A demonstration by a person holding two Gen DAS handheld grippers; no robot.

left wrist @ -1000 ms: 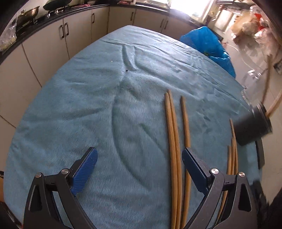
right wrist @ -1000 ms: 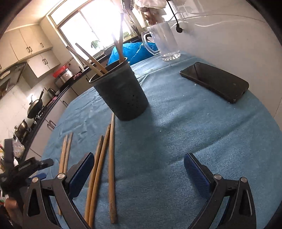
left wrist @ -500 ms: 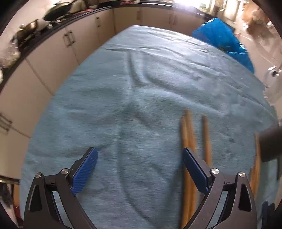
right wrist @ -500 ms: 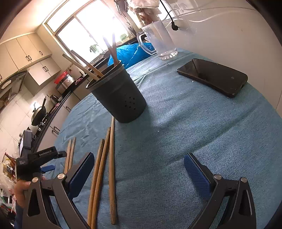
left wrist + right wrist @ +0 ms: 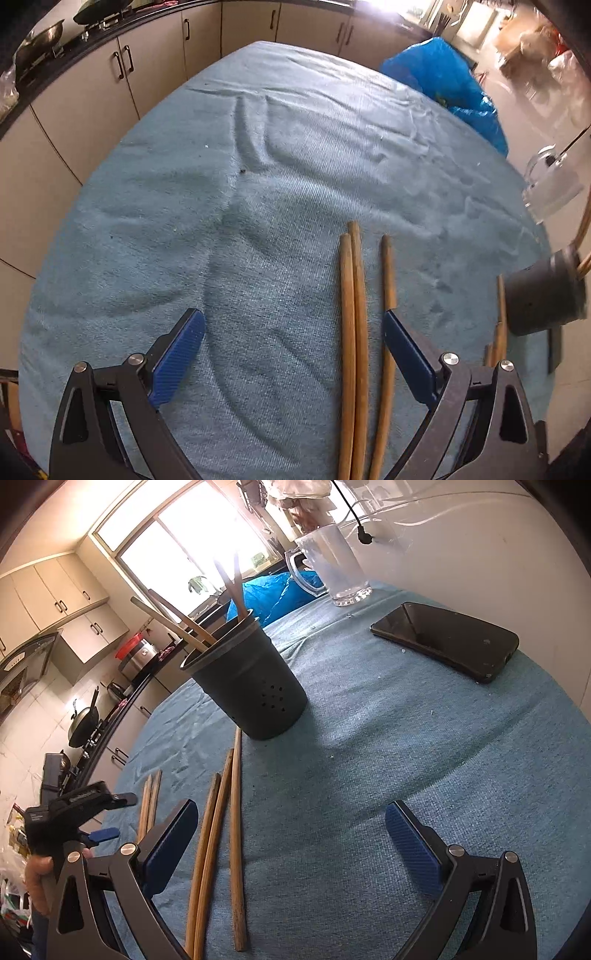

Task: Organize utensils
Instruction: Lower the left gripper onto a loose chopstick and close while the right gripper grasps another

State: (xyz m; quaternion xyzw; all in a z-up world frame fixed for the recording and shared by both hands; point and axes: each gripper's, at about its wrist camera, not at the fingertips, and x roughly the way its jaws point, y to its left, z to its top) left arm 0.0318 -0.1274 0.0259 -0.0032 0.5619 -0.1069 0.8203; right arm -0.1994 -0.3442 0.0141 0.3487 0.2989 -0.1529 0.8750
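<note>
Wooden chopsticks (image 5: 354, 332) lie on the blue cloth (image 5: 184, 206); three run between my left gripper's (image 5: 293, 332) open blue fingers, near the right finger. A dark grey holder (image 5: 543, 299) stands at the far right, more chopsticks (image 5: 498, 328) beside it. In the right wrist view the holder (image 5: 251, 686) stands upright with several chopsticks inside. Three chopsticks (image 5: 221, 830) lie before it, two more (image 5: 149, 805) farther left. My right gripper (image 5: 291, 827) is open and empty above the cloth. The left gripper (image 5: 74, 812) shows at far left.
A black phone (image 5: 447, 638) lies on the cloth at the right near the wall. A clear glass jug (image 5: 332, 568) stands behind it, also seen in the left wrist view (image 5: 554, 184). A blue plastic bag (image 5: 443, 81) sits past the table's far edge. Kitchen cabinets (image 5: 110, 85) line the left.
My left gripper dipped toward the table's left side, then swung back; the three chopsticks now sit between its fingers. My right gripper moved slightly closer to the holder.
</note>
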